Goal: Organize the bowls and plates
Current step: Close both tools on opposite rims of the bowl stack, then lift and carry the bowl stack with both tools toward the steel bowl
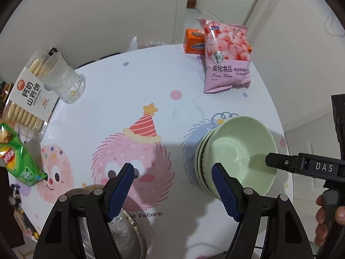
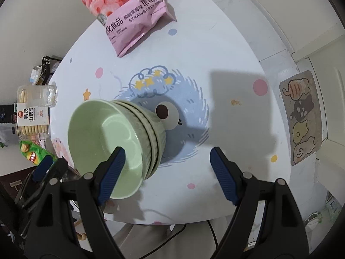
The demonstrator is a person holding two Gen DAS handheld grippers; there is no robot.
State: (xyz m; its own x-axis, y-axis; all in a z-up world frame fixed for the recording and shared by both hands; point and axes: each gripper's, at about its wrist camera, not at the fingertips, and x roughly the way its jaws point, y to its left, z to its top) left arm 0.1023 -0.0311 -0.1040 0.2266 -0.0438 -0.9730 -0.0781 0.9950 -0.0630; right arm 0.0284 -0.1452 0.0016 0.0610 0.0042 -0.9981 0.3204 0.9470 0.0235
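The stack of green bowls [image 2: 116,142] sits on the bench [image 2: 226,49] w/ the right gripper [image 2: 165,172] nearer, open & empty, 1 pad over the top bowl's rim, while the left gripper [image 1: 172,185], also open & empty, has the stack just off its right side.

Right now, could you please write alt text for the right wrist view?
A stack of green bowls sits on a cartoon-print table, under the open right gripper. A pink snack bag lies beyond.
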